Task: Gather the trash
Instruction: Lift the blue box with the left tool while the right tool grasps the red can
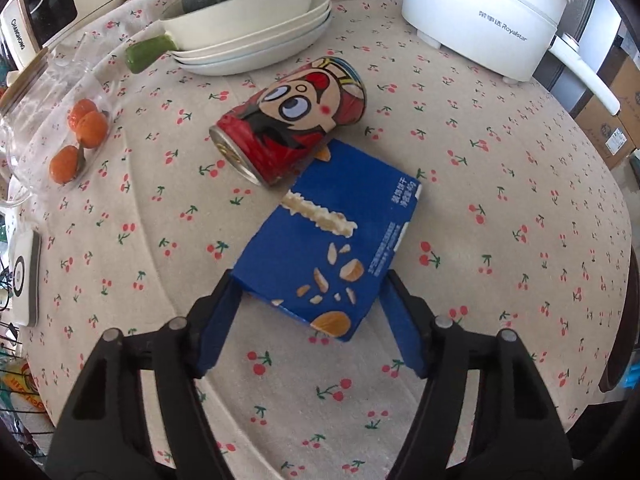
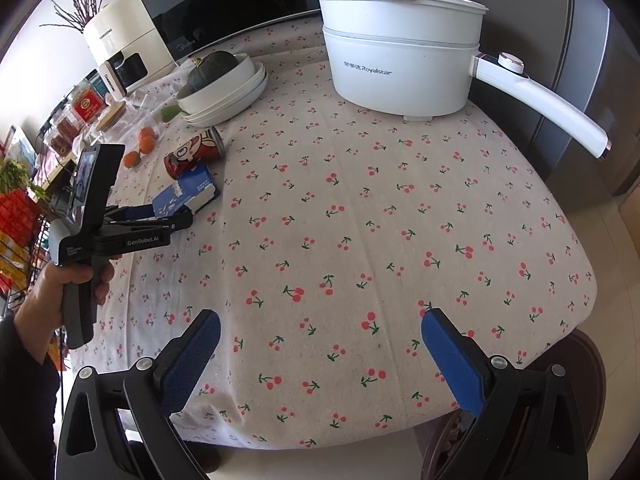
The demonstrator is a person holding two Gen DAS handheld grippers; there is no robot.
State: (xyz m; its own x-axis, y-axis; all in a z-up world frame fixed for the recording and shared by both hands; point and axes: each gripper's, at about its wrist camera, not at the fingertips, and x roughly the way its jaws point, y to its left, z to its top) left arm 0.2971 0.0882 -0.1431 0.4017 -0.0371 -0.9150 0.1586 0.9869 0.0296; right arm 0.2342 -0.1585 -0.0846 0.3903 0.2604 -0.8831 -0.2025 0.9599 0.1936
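A blue snack box (image 1: 332,248) lies flat on the cherry-print tablecloth, its far end against a red cartoon can (image 1: 292,120) lying on its side. My left gripper (image 1: 310,280) is open, its blue pads on either side of the box's near end. The frames do not show whether the pads touch the box. In the right wrist view the box (image 2: 188,194), the can (image 2: 194,152) and the left gripper (image 2: 176,210) are at the left. My right gripper (image 2: 320,320) is open and empty over the table's near edge.
Stacked white plates (image 1: 256,44) with a dark squash stand behind the can. A white Royalstar pot (image 1: 484,16) with a long handle is at the back right. Oranges in a clear jar (image 1: 80,132) lie at the left. Appliances line the back.
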